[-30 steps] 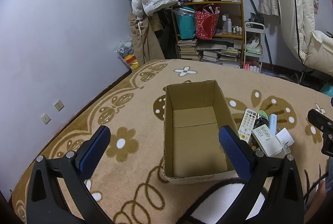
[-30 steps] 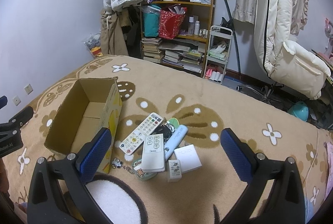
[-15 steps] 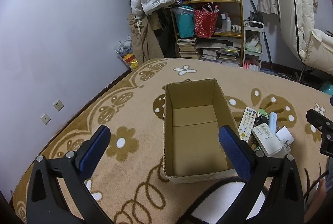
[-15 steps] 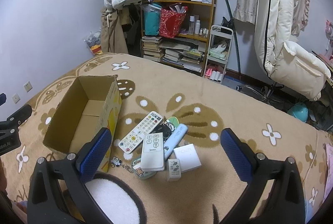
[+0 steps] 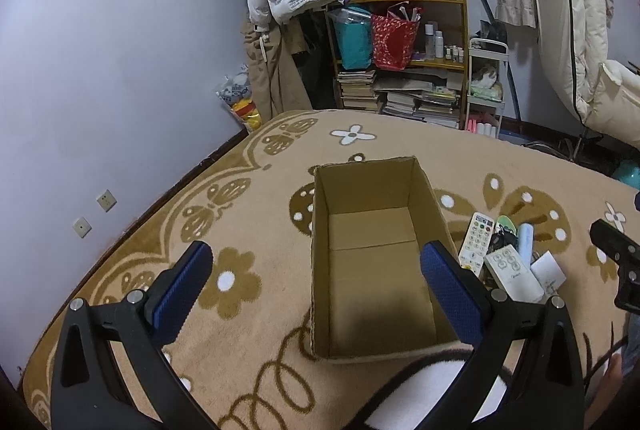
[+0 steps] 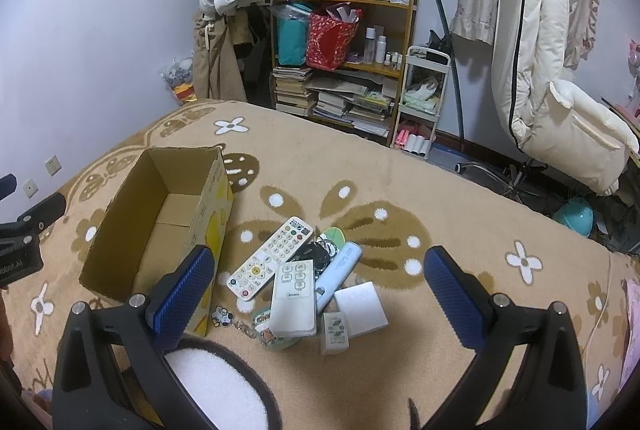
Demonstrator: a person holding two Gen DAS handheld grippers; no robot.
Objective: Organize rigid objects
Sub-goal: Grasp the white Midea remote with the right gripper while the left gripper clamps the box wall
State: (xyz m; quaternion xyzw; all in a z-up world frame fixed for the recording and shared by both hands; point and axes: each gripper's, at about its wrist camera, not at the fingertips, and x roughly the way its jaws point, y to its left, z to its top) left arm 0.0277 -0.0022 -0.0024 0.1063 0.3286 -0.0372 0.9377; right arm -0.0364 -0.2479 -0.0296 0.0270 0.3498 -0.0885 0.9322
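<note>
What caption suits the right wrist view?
Open right gripper hovers over remotes piled beside an empty cardboard box.

Your left gripper (image 5: pixel 316 286) and right gripper (image 6: pixel 320 290) both hover with jaws spread wide, blue pads (image 6: pixel 182 292) gripping nothing, side by side and level.

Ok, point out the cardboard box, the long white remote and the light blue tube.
cardboard box (image 5: pixel 376 270), left wrist view, inner floor.
long white remote (image 6: pixel 270 257), right wrist view, keypad middle.
light blue tube (image 6: pixel 339 270), right wrist view, mid-body.
</note>
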